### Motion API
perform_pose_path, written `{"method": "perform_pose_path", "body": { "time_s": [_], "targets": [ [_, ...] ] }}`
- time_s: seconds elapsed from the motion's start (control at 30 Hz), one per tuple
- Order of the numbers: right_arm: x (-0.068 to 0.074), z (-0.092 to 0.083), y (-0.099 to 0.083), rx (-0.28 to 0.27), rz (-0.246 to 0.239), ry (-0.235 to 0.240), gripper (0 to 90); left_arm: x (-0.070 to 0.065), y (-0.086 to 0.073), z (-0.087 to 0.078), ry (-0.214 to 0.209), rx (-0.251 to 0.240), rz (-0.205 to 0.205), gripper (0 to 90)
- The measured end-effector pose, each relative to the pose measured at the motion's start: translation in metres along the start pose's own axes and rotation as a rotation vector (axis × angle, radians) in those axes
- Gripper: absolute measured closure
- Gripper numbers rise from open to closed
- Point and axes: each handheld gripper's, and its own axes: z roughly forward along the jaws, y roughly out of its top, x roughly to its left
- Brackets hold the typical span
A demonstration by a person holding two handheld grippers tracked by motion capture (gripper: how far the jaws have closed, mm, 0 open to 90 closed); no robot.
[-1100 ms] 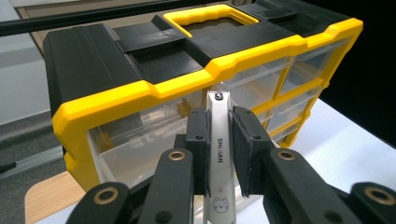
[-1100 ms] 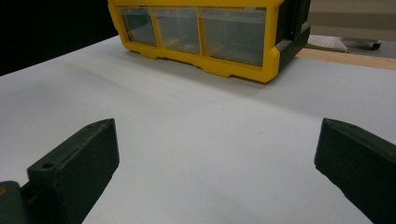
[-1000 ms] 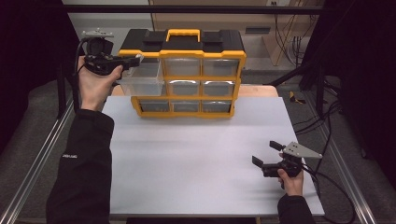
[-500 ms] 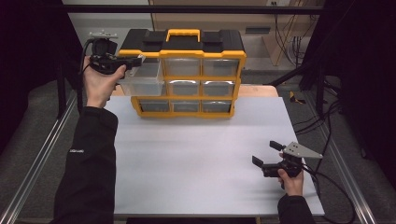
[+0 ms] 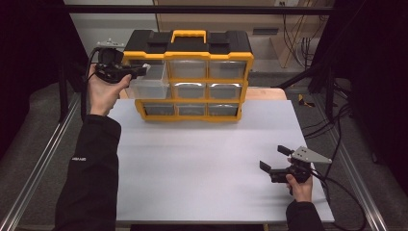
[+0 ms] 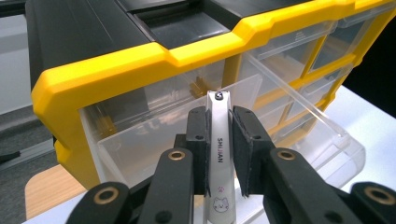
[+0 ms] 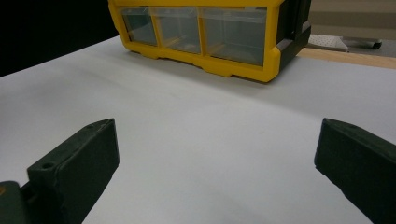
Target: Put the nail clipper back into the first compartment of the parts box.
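Currently the left gripper (image 6: 219,154) pinches a silver nail clipper (image 6: 219,154) between its two black pads; the clipper stands lengthwise between them, its tip projecting past the pads and a small cat print visible at its near end. In the high view the left gripper (image 5: 137,72) is held above the surface at the upper left corner of the organizer (image 5: 187,77), a yellow and black case with clear drawers arranged in three rows of three. The top left drawer (image 5: 151,84) is pulled out from the case, and the left gripper sits just over its open top. In the left gripper view the clipper tip points into that clear drawer (image 6: 187,121), whose front wall and side wall extend toward the camera; whether the clipper touches the drawer cannot be told.

The right gripper (image 5: 274,161) rests low at the near right part of the white surface (image 5: 202,163), well apart from the organizer, held by the right hand (image 5: 300,185). Its jaws are spread wide with nothing between them, as the right gripper view confirms: only bare surface lies between the two black pads, with the organizer (image 7: 210,32) farther off
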Motion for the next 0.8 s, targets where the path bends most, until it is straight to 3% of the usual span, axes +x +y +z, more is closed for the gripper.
{"method": "perform_pose_path", "body": {
  "time_s": [0.4,0.57,0.77,0.8],
  "targets": [
    [-0.0002,-0.0002,0.0001,-0.001,0.000,0.000,0.6,-0.0054,-0.0004,0.0063,0.031,0.053,0.037,76.7],
    [0.0000,-0.0001,0.0002,-0.002,0.001,0.001,0.6,-0.0064,-0.0002,0.0069,0.040,0.063,0.034,76.4],
    [-0.0002,-0.0001,0.0001,0.000,0.000,0.001,0.6,-0.0042,0.0005,0.0020,0.022,0.011,-0.002,69.3],
    [0.0000,-0.0001,0.0001,-0.001,0.002,0.001,0.6,-0.0039,0.0009,-0.0018,0.014,-0.016,-0.008,63.3]
  ]
}}
